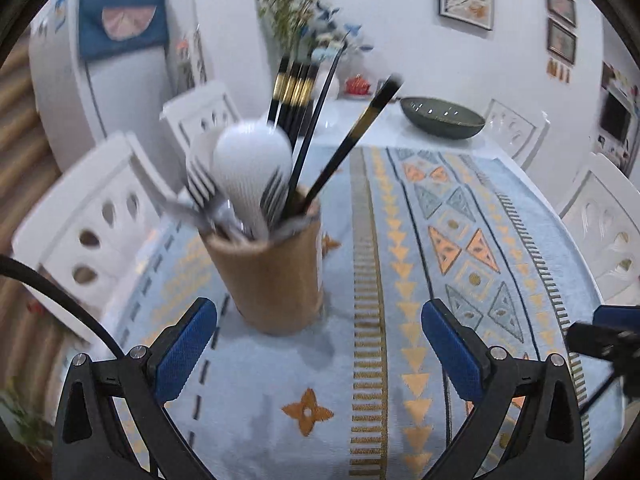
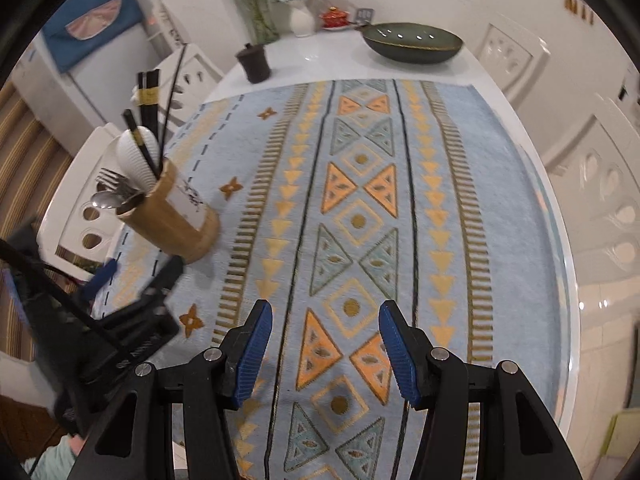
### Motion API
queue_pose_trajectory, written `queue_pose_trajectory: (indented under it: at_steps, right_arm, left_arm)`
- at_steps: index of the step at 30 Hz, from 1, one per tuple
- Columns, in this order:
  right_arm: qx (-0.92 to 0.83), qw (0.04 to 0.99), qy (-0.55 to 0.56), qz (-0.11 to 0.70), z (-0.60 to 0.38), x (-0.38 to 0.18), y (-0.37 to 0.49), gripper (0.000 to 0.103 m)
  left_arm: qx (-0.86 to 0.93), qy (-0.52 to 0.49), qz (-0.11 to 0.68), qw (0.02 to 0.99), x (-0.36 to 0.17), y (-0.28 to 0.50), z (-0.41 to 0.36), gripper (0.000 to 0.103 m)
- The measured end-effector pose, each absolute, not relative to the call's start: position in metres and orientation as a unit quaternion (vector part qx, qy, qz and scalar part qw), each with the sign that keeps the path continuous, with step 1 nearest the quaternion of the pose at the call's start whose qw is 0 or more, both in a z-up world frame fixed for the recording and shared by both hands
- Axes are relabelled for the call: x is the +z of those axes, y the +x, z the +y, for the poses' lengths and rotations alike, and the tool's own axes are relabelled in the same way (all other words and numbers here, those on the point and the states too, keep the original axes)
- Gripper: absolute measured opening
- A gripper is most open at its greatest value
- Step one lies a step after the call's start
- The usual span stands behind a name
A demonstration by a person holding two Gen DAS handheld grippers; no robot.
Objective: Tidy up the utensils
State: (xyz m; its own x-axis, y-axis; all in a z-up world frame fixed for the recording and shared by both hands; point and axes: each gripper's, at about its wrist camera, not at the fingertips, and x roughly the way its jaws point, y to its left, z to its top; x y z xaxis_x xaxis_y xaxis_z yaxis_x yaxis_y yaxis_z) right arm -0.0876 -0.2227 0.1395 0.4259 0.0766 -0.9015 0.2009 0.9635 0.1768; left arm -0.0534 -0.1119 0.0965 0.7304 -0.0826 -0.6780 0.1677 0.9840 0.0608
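A tan bamboo holder (image 1: 272,272) stands on the patterned blue cloth, just ahead of my open, empty left gripper (image 1: 320,344). It holds black chopsticks (image 1: 294,92), a white ribbed spoon (image 1: 250,164), and metal forks (image 1: 202,184). In the right wrist view the same holder (image 2: 176,216) stands at the left, with forks and a metal spoon (image 2: 105,199) leaning out. My right gripper (image 2: 326,350) is open and empty above the middle of the cloth. The left gripper (image 2: 132,304) shows blurred near the holder.
A dark green bowl (image 2: 414,42) sits at the table's far end, with a dark cup (image 2: 254,62), a white flower vase (image 2: 302,20) and a small red pot (image 2: 334,18). White chairs (image 1: 92,220) stand along both sides. The table edge (image 2: 568,264) curves at right.
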Motion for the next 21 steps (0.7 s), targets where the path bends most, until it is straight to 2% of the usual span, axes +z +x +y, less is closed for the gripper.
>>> queue_pose_trajectory:
  at_steps: [5,11,16,21]
  right_arm:
    - [-0.072,0.829,0.061,0.552,-0.223,0.134,-0.089,0.054]
    - [-0.072,0.840,0.088,0.530,-0.234,0.145,-0.095,0.054]
    - [-0.071,0.840,0.097,0.529,-0.239,0.141,-0.098,0.054]
    - [-0.065,0.845,0.068,0.527,-0.230,0.137,-0.098,0.054]
  left_arm:
    - [-0.083,0.051,0.354,0.930,0.112,-0.060,-0.121,0.102]
    - [-0.081,0.056,0.339,0.936,0.124,-0.066,-0.134,0.102]
    - [-0.069,0.046,0.358,0.930,0.118,-0.071,-0.133,0.102]
    - [-0.053,0.047,0.365,0.928,0.111,-0.074,-0.130,0.102]
